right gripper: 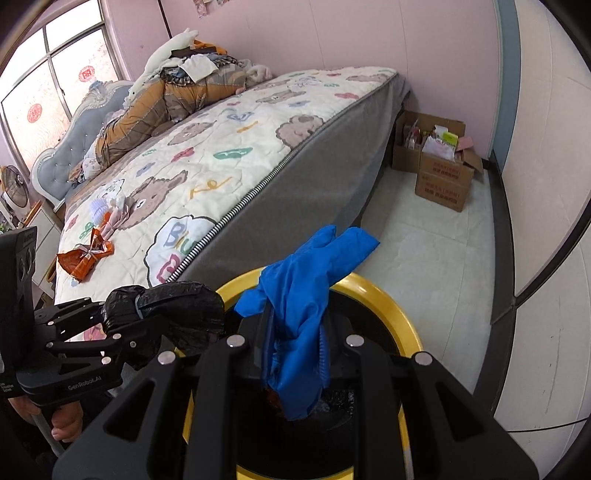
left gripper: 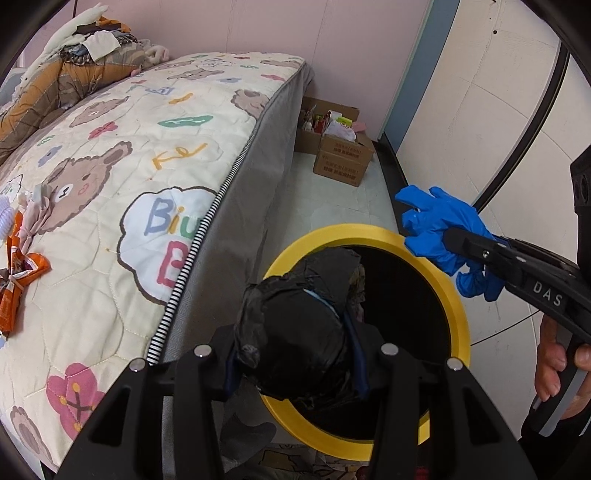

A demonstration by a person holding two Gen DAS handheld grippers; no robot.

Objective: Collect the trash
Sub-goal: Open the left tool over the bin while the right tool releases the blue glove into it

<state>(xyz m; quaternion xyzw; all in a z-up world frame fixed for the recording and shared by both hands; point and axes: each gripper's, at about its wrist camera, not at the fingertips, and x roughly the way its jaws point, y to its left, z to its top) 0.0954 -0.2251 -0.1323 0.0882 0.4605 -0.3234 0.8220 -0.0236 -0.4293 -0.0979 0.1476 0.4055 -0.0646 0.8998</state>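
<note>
Jaws of the left gripper [left gripper: 295, 354] squeeze a crumpled black plastic bag [left gripper: 295, 332]; the right gripper [right gripper: 295, 354] pinches a floppy blue rubber glove [right gripper: 295, 295]. Both hang over the round yellow-rimmed bin [left gripper: 458, 314], whose dark inside hides its contents.

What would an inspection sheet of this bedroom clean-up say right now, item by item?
Surface: bear-print quilted bed cover; pale tiled floor beside it.
Job's things: round bin with yellow rim; crumpled black plastic bag bundle; blue rubber glove; both over the bin's mouth.
Clutter: orange snack wrapper and pale pink cloth on the bed; heaped clothes by the headboard.
Grippers: left claw shut on the bundle; right claw shut on the glove.
Cables: nothing seen.
Surroundings: pink wall, window, filled brown cardboard boxes on the floor.
</note>
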